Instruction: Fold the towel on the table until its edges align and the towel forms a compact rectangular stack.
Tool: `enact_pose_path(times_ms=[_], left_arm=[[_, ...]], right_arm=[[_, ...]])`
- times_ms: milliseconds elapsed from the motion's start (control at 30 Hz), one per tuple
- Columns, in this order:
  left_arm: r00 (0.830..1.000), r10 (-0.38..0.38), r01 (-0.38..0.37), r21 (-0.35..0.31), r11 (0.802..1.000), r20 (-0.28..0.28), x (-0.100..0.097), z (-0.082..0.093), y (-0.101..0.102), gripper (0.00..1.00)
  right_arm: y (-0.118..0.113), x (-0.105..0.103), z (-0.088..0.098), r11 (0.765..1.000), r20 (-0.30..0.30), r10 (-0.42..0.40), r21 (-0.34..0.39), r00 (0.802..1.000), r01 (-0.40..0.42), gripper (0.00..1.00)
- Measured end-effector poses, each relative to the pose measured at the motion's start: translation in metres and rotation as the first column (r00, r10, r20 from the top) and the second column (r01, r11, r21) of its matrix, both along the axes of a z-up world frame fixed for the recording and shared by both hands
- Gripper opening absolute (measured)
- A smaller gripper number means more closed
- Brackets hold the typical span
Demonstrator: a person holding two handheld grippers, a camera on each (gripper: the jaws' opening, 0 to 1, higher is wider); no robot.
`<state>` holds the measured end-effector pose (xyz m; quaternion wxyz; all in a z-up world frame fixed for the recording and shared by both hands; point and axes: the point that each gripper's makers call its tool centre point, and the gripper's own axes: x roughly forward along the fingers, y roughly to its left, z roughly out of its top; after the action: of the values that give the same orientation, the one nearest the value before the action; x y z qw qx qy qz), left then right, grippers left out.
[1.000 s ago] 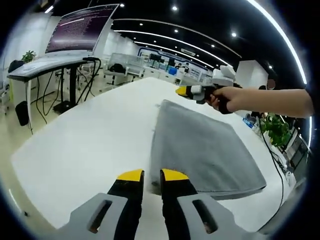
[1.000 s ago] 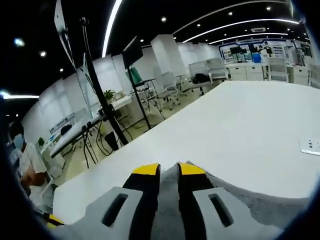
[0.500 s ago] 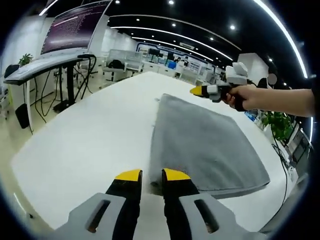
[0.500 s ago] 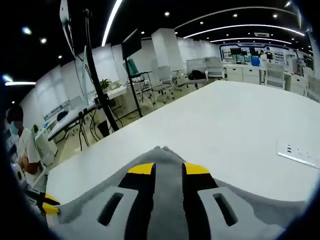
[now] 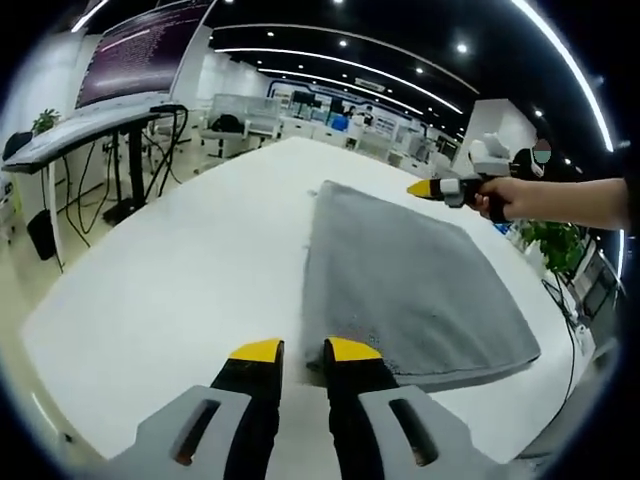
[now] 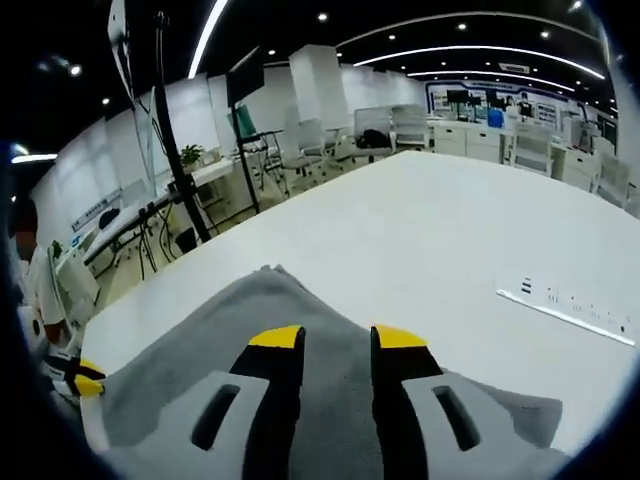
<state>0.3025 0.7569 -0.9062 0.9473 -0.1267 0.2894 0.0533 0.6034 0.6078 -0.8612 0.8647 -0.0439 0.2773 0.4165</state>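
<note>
- Left gripper view: the grey towel (image 5: 400, 280) lies flat on the white tabletop (image 5: 170, 290); the left hand-held gripper (image 5: 300, 352) hangs at its near corner, jaws slightly parted, pinching nothing.
- The right hand-held gripper (image 6: 335, 340) hovers above the far corner, jaws apart.
- Risk: a shallow pinch could drop a corner mid-fold, leaving edges misaligned.
- Bare tabletop to the towel's left gives room.

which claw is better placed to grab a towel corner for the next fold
Left, probably: the left claw sits low at the near edge of the towel, jaws slightly apart. The right claw hovers above its far side.
</note>
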Motion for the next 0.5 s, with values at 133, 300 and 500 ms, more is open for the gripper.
enact_pose_path(times_ms=[133,300,500], left_arm=[[1.000,-0.013,0.013,0.006,1.000,-0.008,0.000,0.000,-0.001,0.17],[1.000,0.010,-0.010,-0.007,1.000,-0.006,-0.001,-0.003,0.000,0.17],[0.999,-0.051,0.052,0.030,0.998,-0.017,0.000,-0.005,-0.002,0.15]], right_arm=[[-0.025,0.014,-0.006,0.999,0.004,-0.026,-0.025,1.000,0.027,0.25],[-0.057,0.011,-0.019,0.996,-0.004,-0.061,-0.069,0.998,0.060,0.25],[-0.091,0.013,-0.029,0.990,-0.035,-0.122,-0.080,0.992,0.119,0.24]])
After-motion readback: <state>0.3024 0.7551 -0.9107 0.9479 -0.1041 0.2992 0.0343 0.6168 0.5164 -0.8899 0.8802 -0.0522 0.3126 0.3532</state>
